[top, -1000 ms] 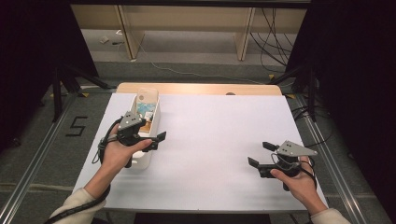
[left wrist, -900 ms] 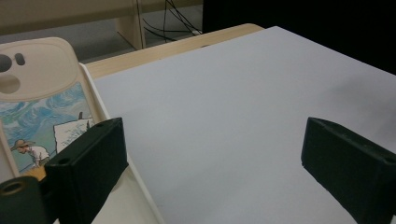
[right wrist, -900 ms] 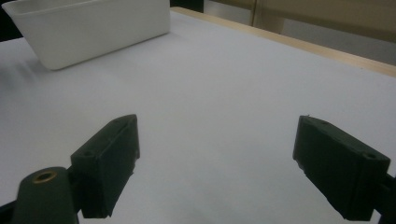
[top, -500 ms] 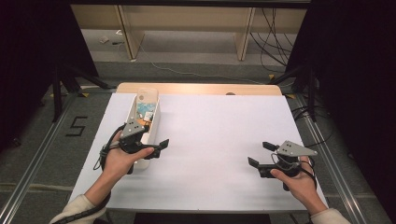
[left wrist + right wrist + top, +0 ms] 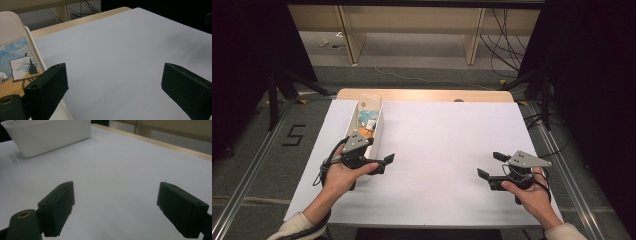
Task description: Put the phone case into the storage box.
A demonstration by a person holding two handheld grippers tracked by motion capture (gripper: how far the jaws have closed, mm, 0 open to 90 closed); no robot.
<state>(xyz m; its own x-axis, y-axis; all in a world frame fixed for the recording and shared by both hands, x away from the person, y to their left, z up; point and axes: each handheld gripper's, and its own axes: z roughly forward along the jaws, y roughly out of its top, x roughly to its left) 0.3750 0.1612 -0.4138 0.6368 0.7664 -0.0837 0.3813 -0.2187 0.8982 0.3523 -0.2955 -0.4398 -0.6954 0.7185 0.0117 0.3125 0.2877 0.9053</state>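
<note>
- The white bin (image 5: pixel 371 121) stands at the far left of the white table (image 5: pixel 447 150), long and narrow, running away from the person; inside it lie small flat things, among them a card with a painted scene (image 5: pixel 17 65) — blue swirling sky, an easel, yellow ground — which the left gripper view catches at its left edge.
- The left gripper (image 5: pixel 384 162) sits just beside the near end of the bin, held in the left hand (image 5: pixel 339 175), its jaws wide apart with nothing between them but bare table; they point rightward across the table, not into the bin.
- Judged from this, the step in hand is between pickups: the gripper is empty and next to the bin, so the next move likely calls for turning it toward the bin, dropping the jaws over one item and closing on its edge.
- The flat card would need a pinch on its rim or a tilt against the bin wall — thin things slip.
- Well apart, at the right of the table, the right gripper (image 5: pixel 490 166) rests low in the right hand (image 5: pixel 532 197), jaws also spread and empty, facing left toward the bin, whose white outer wall (image 5: pixel 50 135) shows far off in the right gripper view.
- Hard to make out: the rest of the bin's contents are too small in the high view to name, and the left gripper covers the bin's near end.
</note>
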